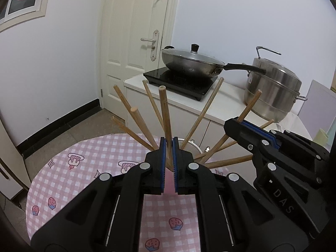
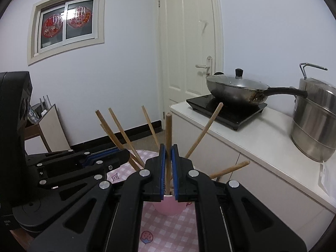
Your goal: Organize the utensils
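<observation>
Chopsticks (image 2: 120, 129) stand fanned in a cup (image 2: 170, 206) on the table (image 2: 168, 229), counter (image 2: 262, 145) behind.

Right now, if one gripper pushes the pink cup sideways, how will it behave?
The pink cup probably tips easily: it looks small, and many wooden chopsticks fan far out above its rim. It likely slides too, since the checkered tablecloth looks smooth. The sticks seem stiff and loose, so they may shift.

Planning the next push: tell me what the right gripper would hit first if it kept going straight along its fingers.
Probably the other wooden chopsticks fanned out of the pink cup just ahead of the right gripper, which is clamped on one chopstick; depth is unclear.
</observation>
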Demonstrator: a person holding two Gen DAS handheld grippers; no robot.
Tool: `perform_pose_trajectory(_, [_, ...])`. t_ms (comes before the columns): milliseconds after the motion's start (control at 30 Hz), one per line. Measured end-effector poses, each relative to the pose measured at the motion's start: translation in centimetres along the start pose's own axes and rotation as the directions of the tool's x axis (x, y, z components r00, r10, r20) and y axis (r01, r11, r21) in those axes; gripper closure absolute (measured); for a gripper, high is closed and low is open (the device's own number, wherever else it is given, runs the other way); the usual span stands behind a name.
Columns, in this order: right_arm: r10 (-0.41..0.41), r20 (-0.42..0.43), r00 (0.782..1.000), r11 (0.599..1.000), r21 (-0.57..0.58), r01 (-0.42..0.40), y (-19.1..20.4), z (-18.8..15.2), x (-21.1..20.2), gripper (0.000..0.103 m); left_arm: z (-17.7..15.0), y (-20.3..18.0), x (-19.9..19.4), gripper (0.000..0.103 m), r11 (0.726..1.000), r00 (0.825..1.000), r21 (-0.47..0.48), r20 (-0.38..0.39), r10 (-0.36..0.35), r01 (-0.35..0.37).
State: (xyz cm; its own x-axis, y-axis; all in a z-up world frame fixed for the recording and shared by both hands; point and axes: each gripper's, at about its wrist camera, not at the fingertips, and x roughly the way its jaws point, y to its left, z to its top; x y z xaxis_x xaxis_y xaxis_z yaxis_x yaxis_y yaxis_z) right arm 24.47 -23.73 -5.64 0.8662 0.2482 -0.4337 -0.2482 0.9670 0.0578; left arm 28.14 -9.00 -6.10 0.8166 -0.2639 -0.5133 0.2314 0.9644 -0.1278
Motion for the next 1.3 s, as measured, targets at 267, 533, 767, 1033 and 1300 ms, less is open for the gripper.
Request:
perform_pose_trajectory(267, [0.012, -0.012, 1.000, 1.000, 0.018, -0.011, -0.2, 0.0, 0.0, 0.098, -0.1, -0.1, -0.2, 0.096, 1.000, 1.000, 0.012, -0.025, -0.002, 0.002])
perform_pose_trajectory(533, [0.029, -0.014, 0.999, 0.998, 0.055, -0.028, -0.9, 0.1, -0.7, 0.096, -0.3, 0.9, -1.7, 0.048, 1.000, 1.000, -0.024, 0.004, 0.001, -0.001])
perform_pose_trajectory(767, [0.033, -0.011, 0.999, 0.998, 0.056, -0.033, -0.5, 0.0, -1.6, 0.087, -0.4, 0.8, -3.6, 0.044, 1.000, 0.999, 0.007, 0.031, 0.028, -0.028])
perform_pose_trajectory(1033, [0.033, 0.009, 0.999, 0.998, 0.061, -0.034, 0.3, -0.1, -4.0, 0.063, -0.7, 1.1, -6.7, 0.034, 0.996, 0.994, 0.028, 0.075, 0.084, -0.087])
perform_pose_trajectory(1300, [0.015, 0.032, 0.999, 0.999, 0.045, -0.016, 1.4, -1.3, -7.1, 0.042, -2.0, 1.5, -10.7, 0.024, 0.989, 0.981, 0.042, 0.141, 0.133, -0.141])
